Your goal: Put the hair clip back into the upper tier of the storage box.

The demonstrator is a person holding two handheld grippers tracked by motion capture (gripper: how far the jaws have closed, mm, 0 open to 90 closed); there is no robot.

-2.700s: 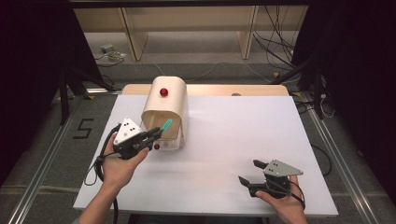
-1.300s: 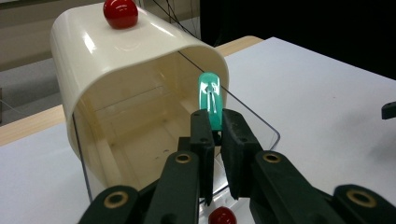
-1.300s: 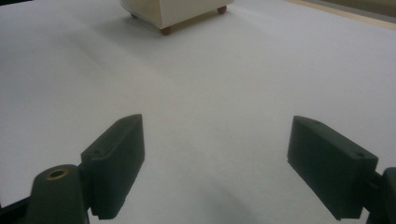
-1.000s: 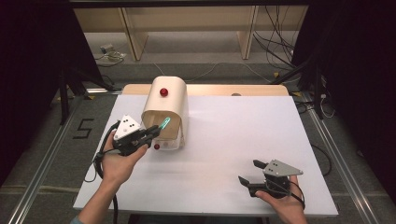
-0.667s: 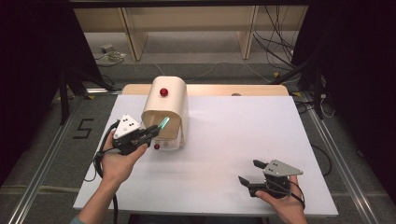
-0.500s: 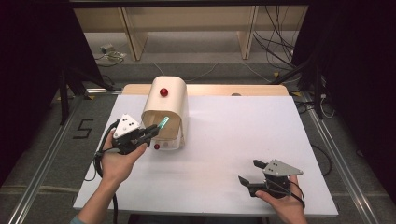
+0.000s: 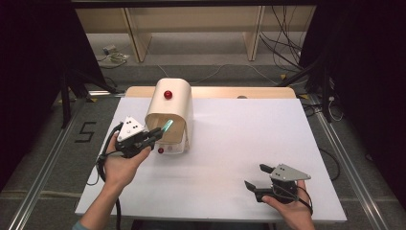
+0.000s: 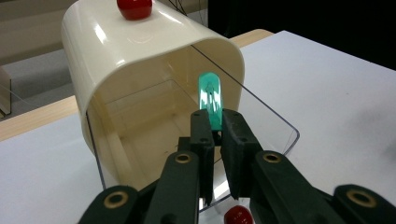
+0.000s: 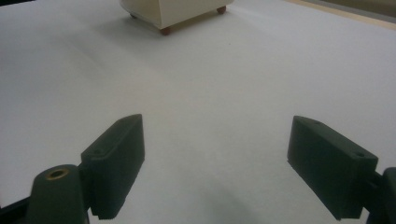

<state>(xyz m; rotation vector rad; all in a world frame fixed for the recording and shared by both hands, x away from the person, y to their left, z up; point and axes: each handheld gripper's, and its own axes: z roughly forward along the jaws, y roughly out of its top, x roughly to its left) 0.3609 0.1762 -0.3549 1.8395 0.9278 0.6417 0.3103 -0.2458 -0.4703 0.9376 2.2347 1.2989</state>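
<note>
1. Green strip (image 8: 210,100): pinched by the left gripper (image 8: 214,140), tip at the open mouth of the cream box (image 8: 154,56).
2. Box: red knob (image 7: 168,94) on top, clear door lowered, far-left on the white table (image 7: 249,139).
3. Right gripper (image 7: 258,177): jaws spread, empty, near-right.
4. Floor marking "5" (image 7: 85,132) left of table.

one cream box (image 7: 168,115) with a rounded top stands on one white table (image 7: 239,143). red knobs on the box: two, one on top (image 7: 168,94) and one low at the open front (image 7: 160,150). small reddish feet seen under the box from the right gripper view: two (image 9: 164,31). one green strip (image 8: 210,100). two grippers, left (image 7: 155,134) and right (image 7: 256,177). two hands, left (image 7: 119,165) and right (image 7: 289,211). one clear panel (image 8: 261,116).
</note>
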